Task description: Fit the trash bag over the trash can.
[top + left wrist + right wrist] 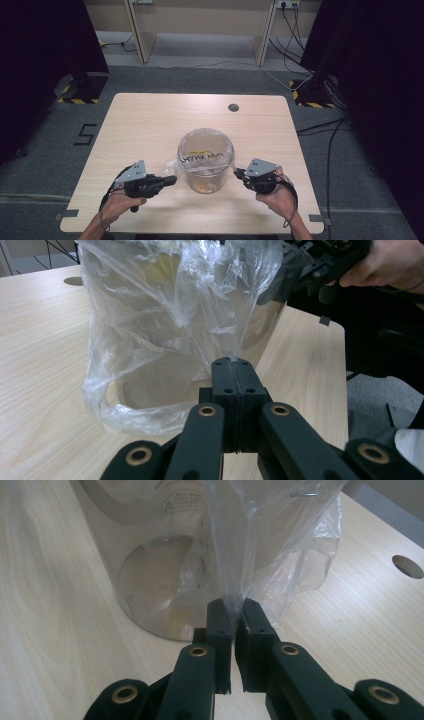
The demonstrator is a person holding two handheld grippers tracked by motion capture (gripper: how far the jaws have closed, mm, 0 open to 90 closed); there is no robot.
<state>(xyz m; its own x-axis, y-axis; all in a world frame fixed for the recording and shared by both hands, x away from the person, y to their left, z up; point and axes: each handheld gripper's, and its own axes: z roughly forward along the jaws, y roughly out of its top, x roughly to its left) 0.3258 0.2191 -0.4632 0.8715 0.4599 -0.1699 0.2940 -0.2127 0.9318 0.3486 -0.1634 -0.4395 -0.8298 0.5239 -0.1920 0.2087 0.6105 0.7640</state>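
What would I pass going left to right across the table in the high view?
Left gripper in a hand → clear round plastic container lined with a thin transparent plastic bag → right gripper in the other hand.

Bin (206,165) mid-table (150,120), bag (220,150) in it, left hand-held gripper (172,180) left, right hand-held gripper (237,173) right

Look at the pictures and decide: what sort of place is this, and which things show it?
Probably a lab or recording room, not a home: a bare wooden table on grey carpet, black curtains at both sides, and hazard-taped stand bases with loose cables.
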